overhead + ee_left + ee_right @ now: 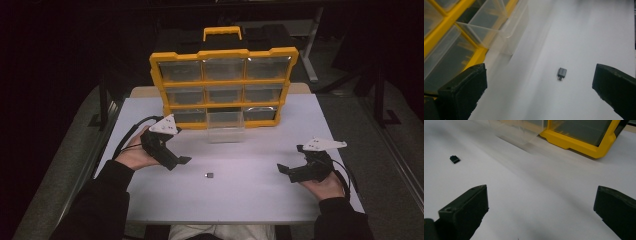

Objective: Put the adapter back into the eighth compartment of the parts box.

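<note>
Both grippers, left gripper (181,161) and right gripper (283,169), keep jaws wide open, empty; small grey adapter (561,73) lies on worktop (250,195), its connector type unclear.

Dim, near-black room around a lit white table (280,200) with a pale wooden edge at the back, grey floor (385,145) to either side, dark metal stand legs (102,100) at left and right, a light grey frame leg (311,50) behind.
</note>
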A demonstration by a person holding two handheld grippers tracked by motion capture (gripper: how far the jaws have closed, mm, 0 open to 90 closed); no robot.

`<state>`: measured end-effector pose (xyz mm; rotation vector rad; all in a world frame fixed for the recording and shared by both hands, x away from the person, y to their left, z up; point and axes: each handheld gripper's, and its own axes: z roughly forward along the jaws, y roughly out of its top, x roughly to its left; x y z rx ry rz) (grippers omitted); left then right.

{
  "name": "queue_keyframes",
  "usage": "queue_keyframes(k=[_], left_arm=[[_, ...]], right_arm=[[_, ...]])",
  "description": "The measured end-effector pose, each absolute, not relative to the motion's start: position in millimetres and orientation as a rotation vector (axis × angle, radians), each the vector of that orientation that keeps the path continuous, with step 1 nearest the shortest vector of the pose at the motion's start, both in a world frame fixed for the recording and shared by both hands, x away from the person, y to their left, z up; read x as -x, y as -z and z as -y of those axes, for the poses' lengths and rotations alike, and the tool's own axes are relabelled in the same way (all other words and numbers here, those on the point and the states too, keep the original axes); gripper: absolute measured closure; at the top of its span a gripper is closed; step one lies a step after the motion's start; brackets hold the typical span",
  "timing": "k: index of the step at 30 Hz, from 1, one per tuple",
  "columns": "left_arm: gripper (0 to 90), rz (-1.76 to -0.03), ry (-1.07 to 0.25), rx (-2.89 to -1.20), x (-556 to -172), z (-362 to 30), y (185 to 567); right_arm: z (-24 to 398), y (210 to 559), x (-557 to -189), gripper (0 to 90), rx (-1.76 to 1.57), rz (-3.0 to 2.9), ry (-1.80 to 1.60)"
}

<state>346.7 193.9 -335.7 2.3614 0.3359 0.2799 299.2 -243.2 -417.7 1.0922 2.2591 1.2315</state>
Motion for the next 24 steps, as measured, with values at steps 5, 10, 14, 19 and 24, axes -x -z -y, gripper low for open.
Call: queue_keyframes(k=[5,10,14,19,24], left_arm=[[0.0,-0.317,-0.274,-2.380,-349,-185,341],[0.0,-0.295,-0.263,-2.404,-351,-176,347],[0.0,-0.283,-0.242,-2.417,-354,-168,354],[0.0,-0.272,-0.223,-2.433,-355,-159,361],[0.0,-0.264,-0.192,-2.439,-354,-153,366]], right_arm=[[243,418,-299,0.0,-1.089,-2.261,-1.234],[243,418,-300,0.0,-1.089,-2.261,-1.237],[244,418,-300,0.0,-1.096,-2.259,-1.239],[243,418,-300,0.0,-1.095,-2.263,-1.236],[243,418,-300,0.0,-1.094,-2.264,-1.238]])
